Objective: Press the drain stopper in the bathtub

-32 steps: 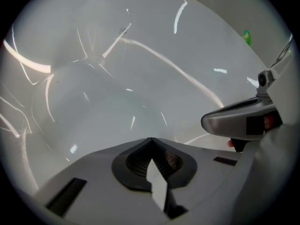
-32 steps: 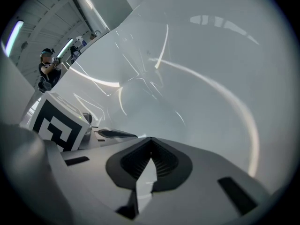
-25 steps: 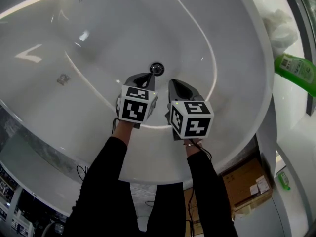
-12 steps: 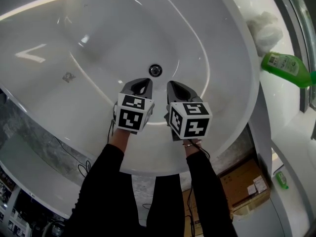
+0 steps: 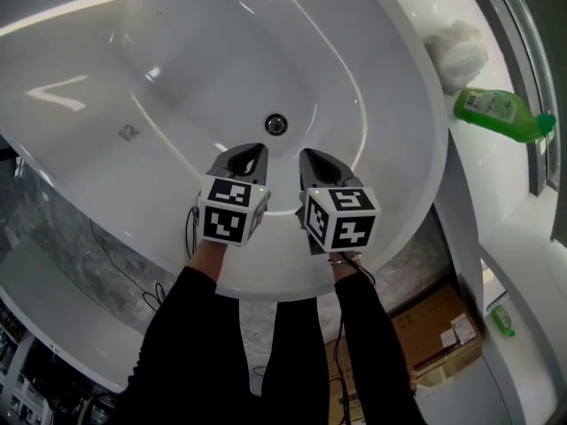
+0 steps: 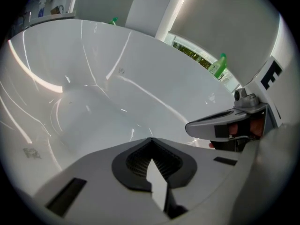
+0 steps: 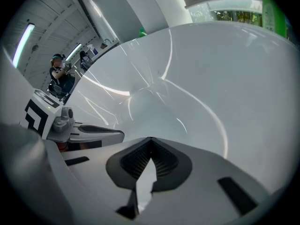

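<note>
The round chrome drain stopper sits in the floor of the white bathtub. Both grippers hover side by side over the tub's near slope, a short way short of the stopper. My left gripper points at it from the lower left, jaws shut and empty. My right gripper is to its lower right, also shut and empty. In the left gripper view, the left gripper shows closed tips, with the right gripper beside it. The right gripper view shows the right gripper likewise closed. Neither gripper view shows the stopper.
A green bottle and a white bundled cloth lie on the tub's ledge at the right. A cardboard box stands on the floor below the tub. A person stands far off in the right gripper view.
Both grippers have drawn back from the stopper toward the tub's near rim. The left tip was almost at the stopper one second ago. The head view has pulled back too.
</note>
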The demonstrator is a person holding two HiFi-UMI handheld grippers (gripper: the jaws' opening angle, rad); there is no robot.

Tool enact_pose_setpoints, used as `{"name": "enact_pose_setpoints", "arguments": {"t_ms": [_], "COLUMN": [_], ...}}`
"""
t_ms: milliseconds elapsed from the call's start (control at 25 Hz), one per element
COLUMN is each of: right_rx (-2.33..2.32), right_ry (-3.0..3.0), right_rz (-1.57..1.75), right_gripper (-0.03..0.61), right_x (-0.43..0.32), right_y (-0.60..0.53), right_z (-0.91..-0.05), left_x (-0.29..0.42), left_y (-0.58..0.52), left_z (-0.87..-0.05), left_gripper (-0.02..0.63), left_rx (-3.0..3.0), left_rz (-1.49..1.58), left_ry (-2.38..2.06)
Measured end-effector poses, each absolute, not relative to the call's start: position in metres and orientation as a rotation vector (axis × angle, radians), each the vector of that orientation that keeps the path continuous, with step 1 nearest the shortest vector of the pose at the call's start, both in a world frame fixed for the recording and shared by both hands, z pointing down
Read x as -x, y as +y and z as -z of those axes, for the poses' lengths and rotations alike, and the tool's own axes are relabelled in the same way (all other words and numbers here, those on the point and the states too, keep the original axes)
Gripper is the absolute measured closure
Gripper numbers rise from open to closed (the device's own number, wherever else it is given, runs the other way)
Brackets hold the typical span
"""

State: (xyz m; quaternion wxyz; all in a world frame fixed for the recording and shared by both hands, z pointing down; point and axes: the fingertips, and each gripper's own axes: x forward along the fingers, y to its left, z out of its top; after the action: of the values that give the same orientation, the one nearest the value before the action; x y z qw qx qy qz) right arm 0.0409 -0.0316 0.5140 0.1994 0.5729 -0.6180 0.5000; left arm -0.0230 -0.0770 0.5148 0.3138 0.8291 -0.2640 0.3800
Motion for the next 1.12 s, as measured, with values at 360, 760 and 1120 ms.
{"name": "enact_pose_setpoints", "arguments": {"t_ms": [360,760,1120], "right_rx": [-1.591,-1.570,-1.577], "right_ry": [-1.733,-1.768,-1.762], "right_rz": [-1.368,-1.281,-1.274], "right_gripper": [0.577,0.577,0.577], "right_x": [-0.043,-0.039,-0.035], "right_y": [-0.023,-0.024,-0.015], "right_z": [-0.500,-0.473,-0.462], "left_x": [0.023,0.031,0.037], "left_y": [-0.073,-0.070,-0.062], "left_z": [-0.484,-0.461,-0.447], "left_gripper": [0.607,0.607,0.607], "left_rx": [-2.199,-2.214,-2.213], "left_rz": [-0.953,-0.954,-0.941], "left_ry": [-0.711,-0.707,-0.703]}}
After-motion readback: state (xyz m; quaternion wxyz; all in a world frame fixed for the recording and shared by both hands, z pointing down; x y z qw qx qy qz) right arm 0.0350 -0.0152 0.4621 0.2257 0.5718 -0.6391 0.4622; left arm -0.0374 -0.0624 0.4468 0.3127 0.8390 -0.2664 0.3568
